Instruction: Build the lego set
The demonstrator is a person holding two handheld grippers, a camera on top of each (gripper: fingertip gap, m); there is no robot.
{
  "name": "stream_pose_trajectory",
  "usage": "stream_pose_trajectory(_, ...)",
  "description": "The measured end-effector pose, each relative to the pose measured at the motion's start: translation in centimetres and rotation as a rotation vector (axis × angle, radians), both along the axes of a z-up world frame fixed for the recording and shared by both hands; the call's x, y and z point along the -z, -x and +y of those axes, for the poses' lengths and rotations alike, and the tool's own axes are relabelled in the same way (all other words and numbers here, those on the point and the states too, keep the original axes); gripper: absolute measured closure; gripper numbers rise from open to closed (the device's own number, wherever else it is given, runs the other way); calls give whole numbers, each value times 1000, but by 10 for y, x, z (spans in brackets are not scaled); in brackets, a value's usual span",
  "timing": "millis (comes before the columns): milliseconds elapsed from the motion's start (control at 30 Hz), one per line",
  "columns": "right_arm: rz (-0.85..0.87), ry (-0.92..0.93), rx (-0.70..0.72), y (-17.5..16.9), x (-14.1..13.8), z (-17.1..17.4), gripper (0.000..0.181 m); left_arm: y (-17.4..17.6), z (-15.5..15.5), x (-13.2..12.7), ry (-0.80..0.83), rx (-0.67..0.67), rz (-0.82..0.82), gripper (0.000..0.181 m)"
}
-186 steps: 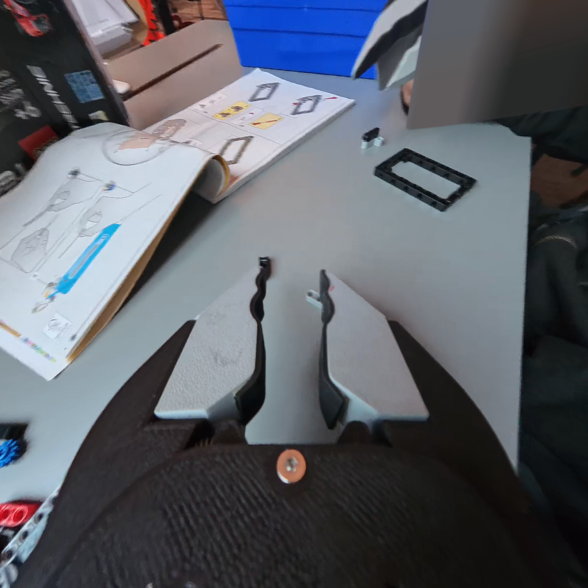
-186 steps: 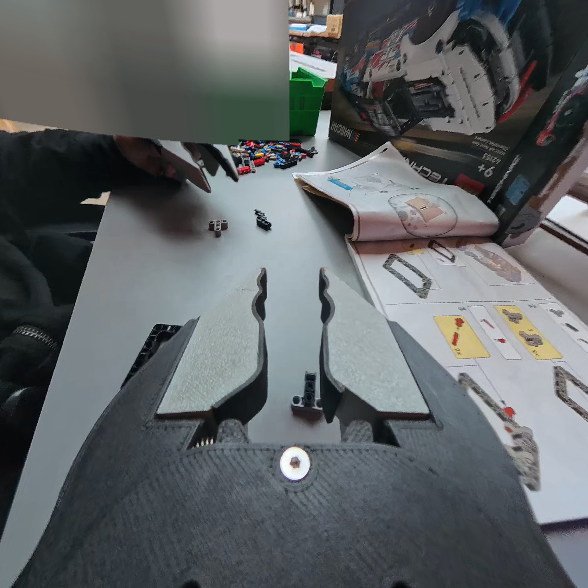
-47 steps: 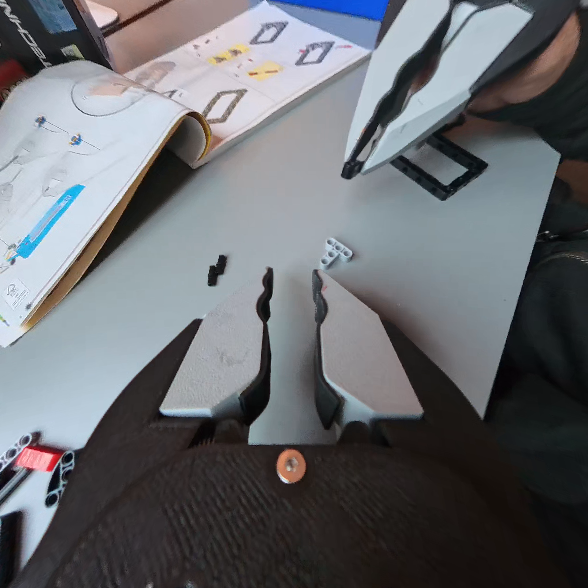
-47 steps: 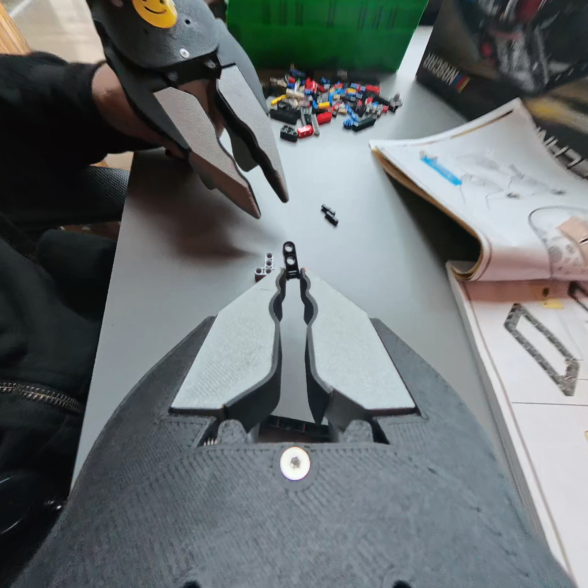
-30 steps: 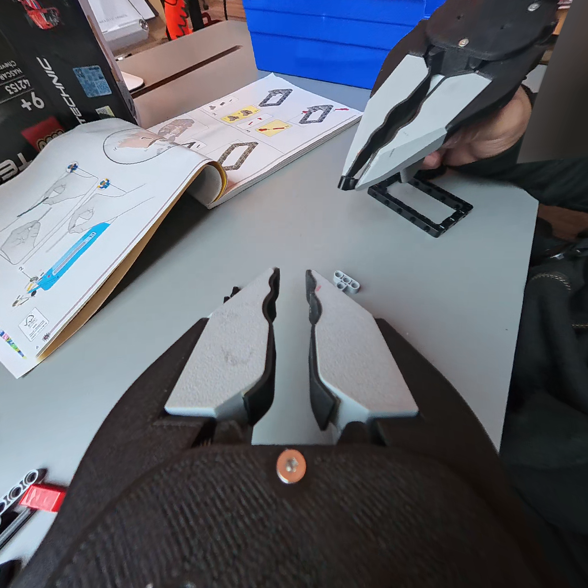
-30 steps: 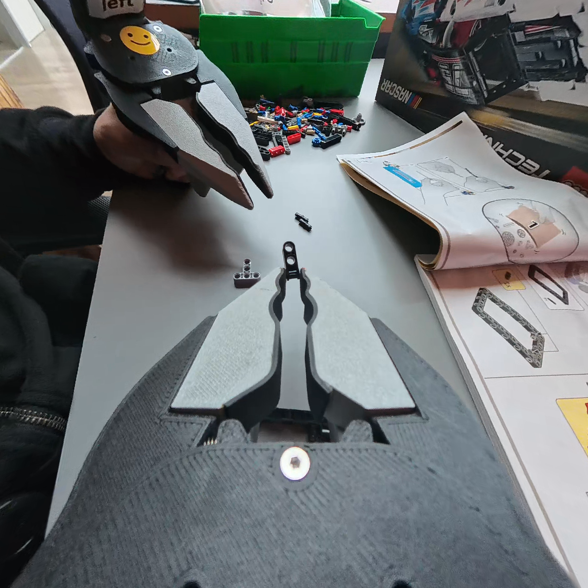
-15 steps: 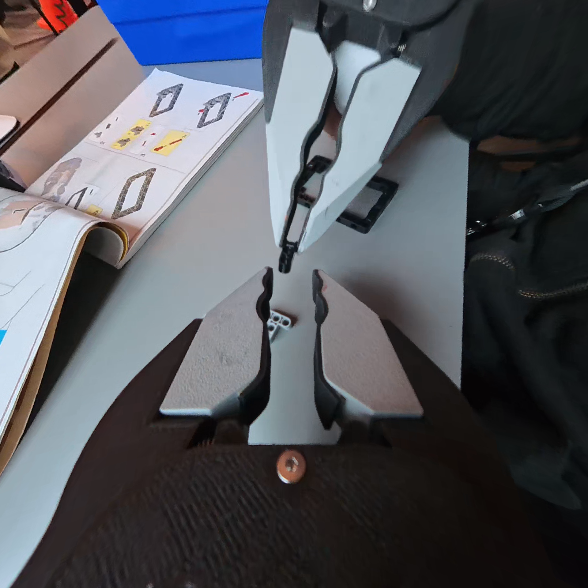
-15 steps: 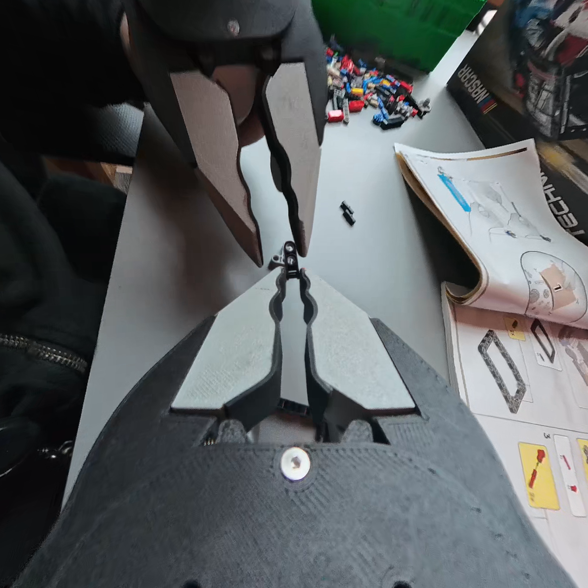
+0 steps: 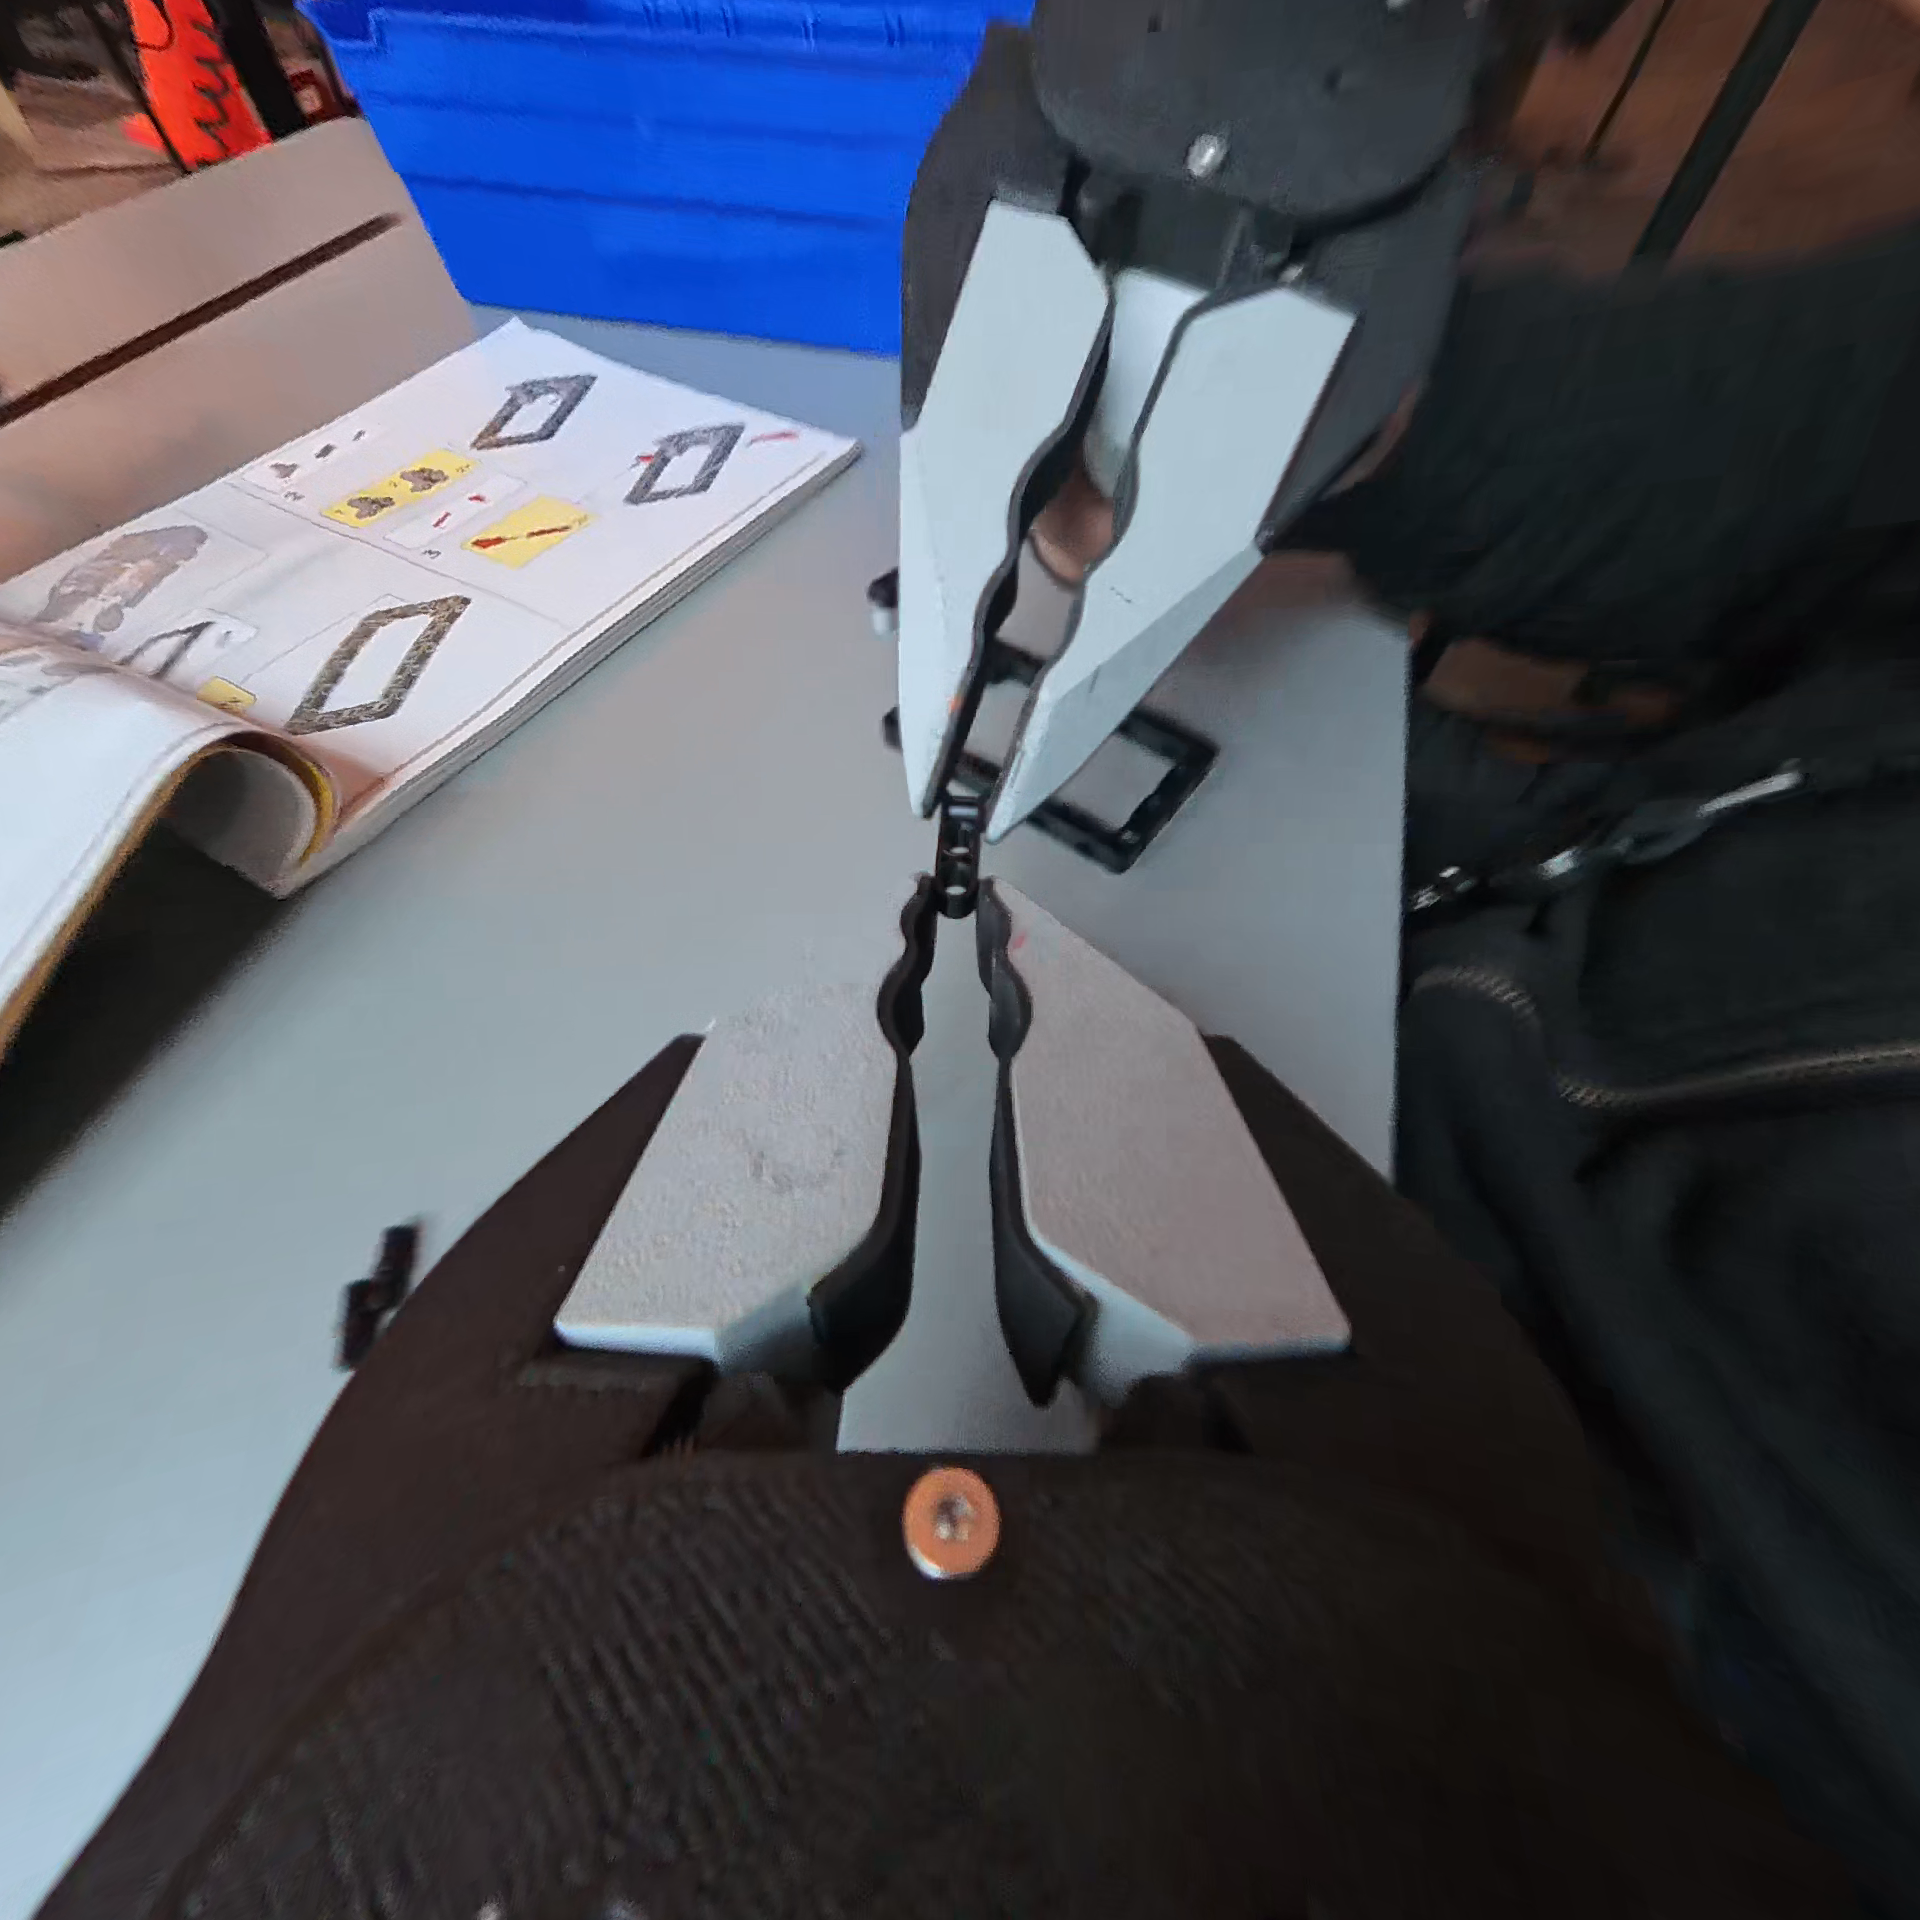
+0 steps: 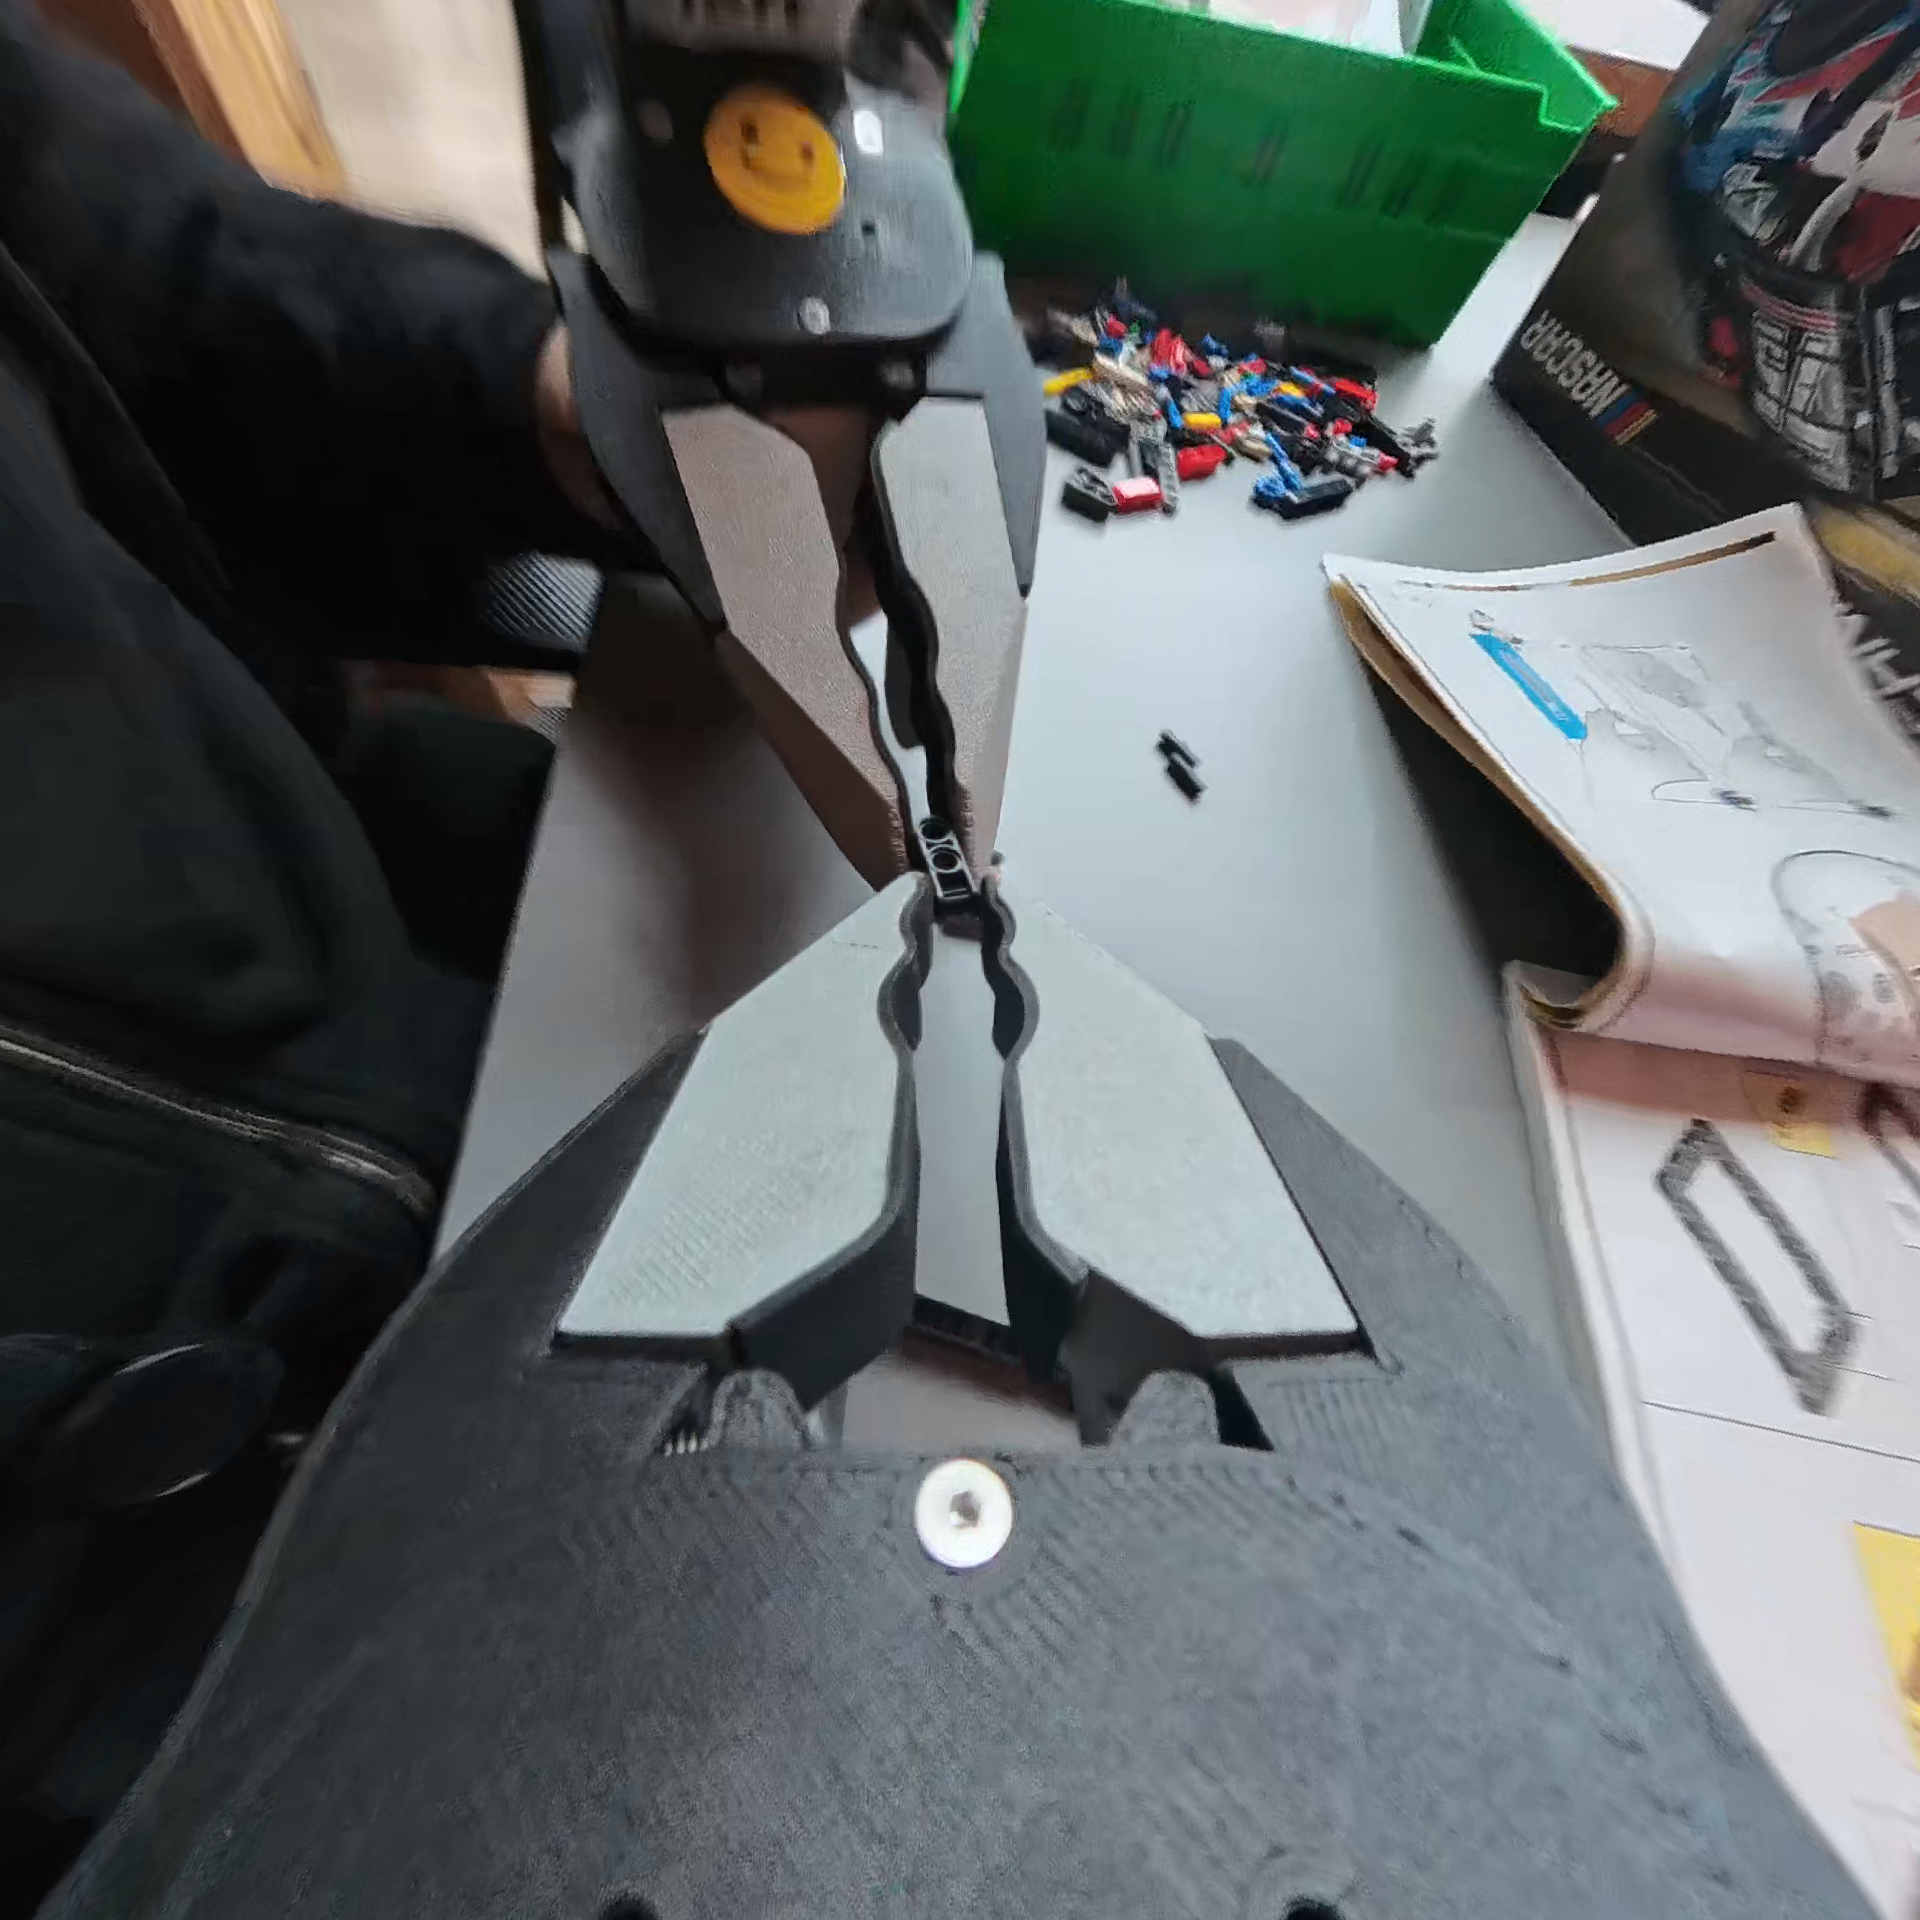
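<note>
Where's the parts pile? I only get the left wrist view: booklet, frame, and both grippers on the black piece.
Observer: In the right wrist view the pile lies on the table past the left gripper, to its right, in front of a green bin.
Operator: What does the piece look like from there?
Observer: The piece shows its holed face, with round holes visible, just beyond the right gripper.
Operator: Anything else past the booklet?
Observer: The set's box stands beyond the booklet, right of the bin.
</note>
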State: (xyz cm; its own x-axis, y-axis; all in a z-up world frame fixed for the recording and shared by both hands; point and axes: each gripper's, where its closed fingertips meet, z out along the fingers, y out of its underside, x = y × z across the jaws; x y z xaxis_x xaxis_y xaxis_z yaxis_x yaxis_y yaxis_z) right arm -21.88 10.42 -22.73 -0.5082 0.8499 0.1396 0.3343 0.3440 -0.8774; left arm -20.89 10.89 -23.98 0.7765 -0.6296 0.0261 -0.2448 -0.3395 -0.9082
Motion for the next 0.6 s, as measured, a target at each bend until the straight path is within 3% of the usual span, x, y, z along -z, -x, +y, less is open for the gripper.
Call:
stream_pose_trajectory(67,-34,82,-32,-4,-1,-3,176,-4,-4,-1,25,16,-78,177)
stream_pose_trajectory(167,-99,2,-15,-5,11,1,176,3,-2,1,42,-29,-54,173)
stream_pose_trajectory(367,-100,-22,3,-4,6,0,176,0,-2,-4,36,-29,-37,175)
stream_pose_trajectory(600,49,262,10,-3,-24,-3,177,-1,-6,-31,-3,2,-340,175)
